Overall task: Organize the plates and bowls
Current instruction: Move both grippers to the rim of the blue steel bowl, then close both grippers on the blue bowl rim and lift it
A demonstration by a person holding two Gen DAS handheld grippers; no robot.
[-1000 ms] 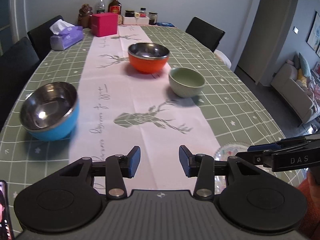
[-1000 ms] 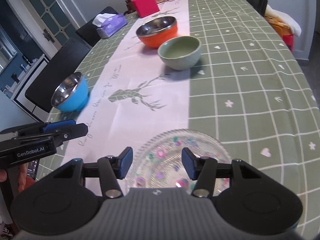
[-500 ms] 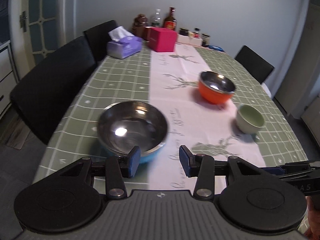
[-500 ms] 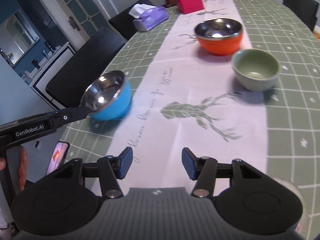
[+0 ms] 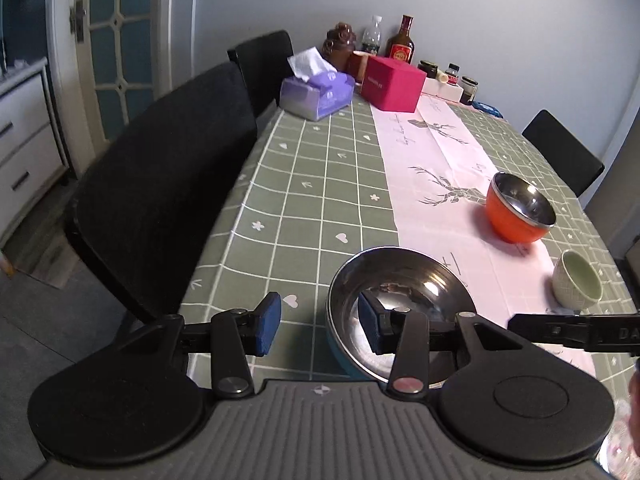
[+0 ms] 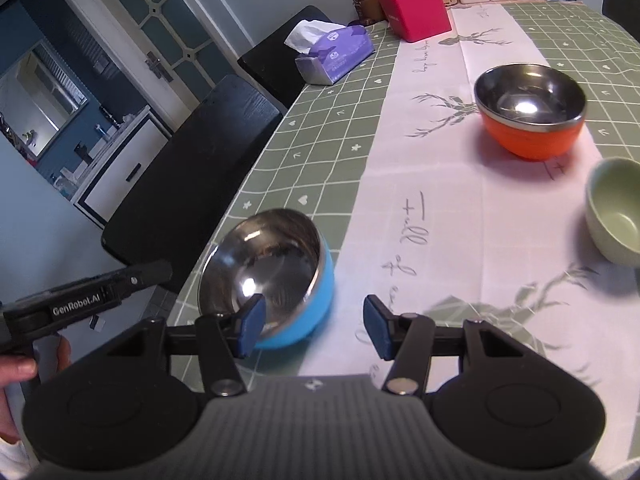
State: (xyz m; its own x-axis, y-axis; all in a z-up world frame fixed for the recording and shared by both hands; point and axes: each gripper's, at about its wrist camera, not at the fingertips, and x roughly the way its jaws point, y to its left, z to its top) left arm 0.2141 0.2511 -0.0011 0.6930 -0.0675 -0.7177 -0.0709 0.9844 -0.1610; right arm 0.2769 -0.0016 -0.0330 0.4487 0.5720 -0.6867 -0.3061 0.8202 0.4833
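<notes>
A blue bowl with a steel inside sits near the table's left front edge. My left gripper is open, its jaws astride the bowl's near left rim, one finger inside the bowl, one outside. My right gripper is open, its jaws astride the bowl's right side, apart from it. An orange steel-lined bowl and a pale green bowl stand farther right. A sliver of the glass plate shows at the bottom right.
A purple tissue box, a pink box, bottles and jars stand at the far end. Black chairs line the left side; another chair is at the right.
Both grippers swung left and closed in on the blue bowl. The left gripper's jaws now straddle its rim. The glass plate has left the right wrist view.
</notes>
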